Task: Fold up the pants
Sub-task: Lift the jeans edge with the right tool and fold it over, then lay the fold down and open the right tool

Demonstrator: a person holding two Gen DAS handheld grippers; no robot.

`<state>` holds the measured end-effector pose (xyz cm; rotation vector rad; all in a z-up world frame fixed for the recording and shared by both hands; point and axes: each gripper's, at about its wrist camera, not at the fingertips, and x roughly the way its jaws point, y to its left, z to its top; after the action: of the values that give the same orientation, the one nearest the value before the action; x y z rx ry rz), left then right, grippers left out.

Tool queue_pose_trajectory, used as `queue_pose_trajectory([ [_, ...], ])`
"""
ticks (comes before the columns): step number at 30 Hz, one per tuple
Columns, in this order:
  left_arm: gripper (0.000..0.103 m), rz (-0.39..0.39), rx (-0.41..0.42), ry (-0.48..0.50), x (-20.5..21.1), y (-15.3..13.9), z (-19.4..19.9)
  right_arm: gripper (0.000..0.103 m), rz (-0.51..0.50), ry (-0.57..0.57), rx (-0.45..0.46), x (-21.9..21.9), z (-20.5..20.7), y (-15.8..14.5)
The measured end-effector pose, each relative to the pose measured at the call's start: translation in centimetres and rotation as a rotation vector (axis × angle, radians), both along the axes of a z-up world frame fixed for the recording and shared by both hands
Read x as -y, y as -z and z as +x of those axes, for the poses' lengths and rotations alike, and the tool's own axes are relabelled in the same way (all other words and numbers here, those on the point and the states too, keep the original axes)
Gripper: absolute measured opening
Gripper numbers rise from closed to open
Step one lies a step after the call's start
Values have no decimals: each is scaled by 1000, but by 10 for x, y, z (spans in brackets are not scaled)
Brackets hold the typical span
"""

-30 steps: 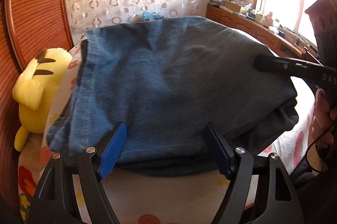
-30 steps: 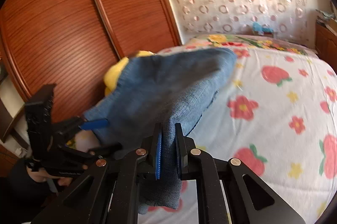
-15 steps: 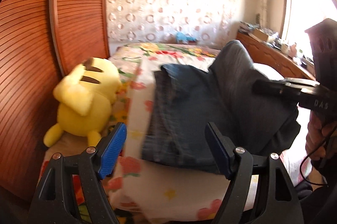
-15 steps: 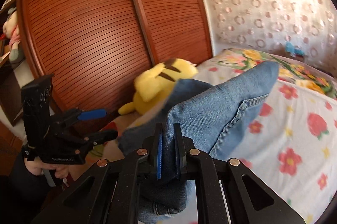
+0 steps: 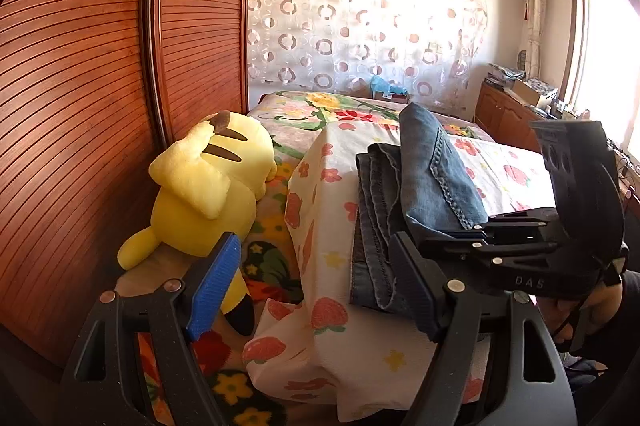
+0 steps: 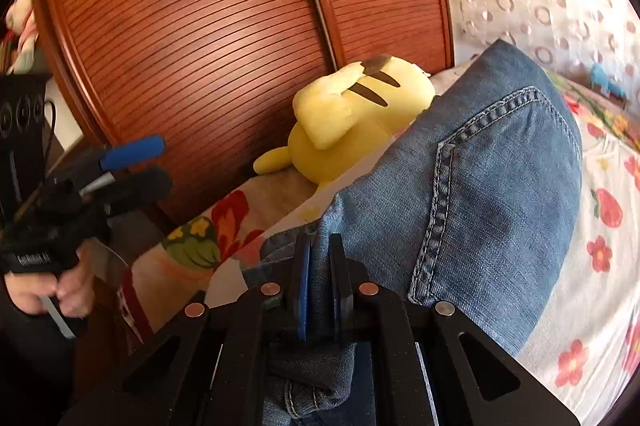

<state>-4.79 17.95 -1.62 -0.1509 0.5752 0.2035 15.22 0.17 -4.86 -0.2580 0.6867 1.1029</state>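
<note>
At the left a yellow plush toy (image 5: 208, 185) lies on the floral blanket (image 5: 268, 262) against the slatted wooden wardrobe doors (image 5: 80, 85). The left gripper (image 5: 316, 282) hangs over the near edge of the bed with its jaws spread wide and nothing between them. To its right the pants (image 5: 400, 209), blue denim jeans, sit on the strawberry-print sheet (image 5: 328, 185) near the bed's front corner. Their lower layers lie flat in a stack with pale stitched hems showing along the near side. The upper layer rises in a rounded hump, a back pocket (image 6: 492, 177) outlined in light double stitching on its face. The right gripper (image 6: 320, 286) has its blue pads pressed together on a thick fold of that denim at the near end, with more cloth bunched beneath it.
</note>
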Motion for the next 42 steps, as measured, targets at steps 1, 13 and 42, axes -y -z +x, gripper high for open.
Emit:
queue_pose_trajectory([
  [1, 77, -1, 0, -1, 0, 0, 1, 10, -2, 0, 6, -2, 1, -1],
  [13, 77, -15, 16, 70, 25, -9, 14, 51, 85, 73, 99, 41, 12, -57],
  [42, 73, -147, -166, 146, 47, 45, 63, 53, -64, 279, 96, 45, 98, -41],
])
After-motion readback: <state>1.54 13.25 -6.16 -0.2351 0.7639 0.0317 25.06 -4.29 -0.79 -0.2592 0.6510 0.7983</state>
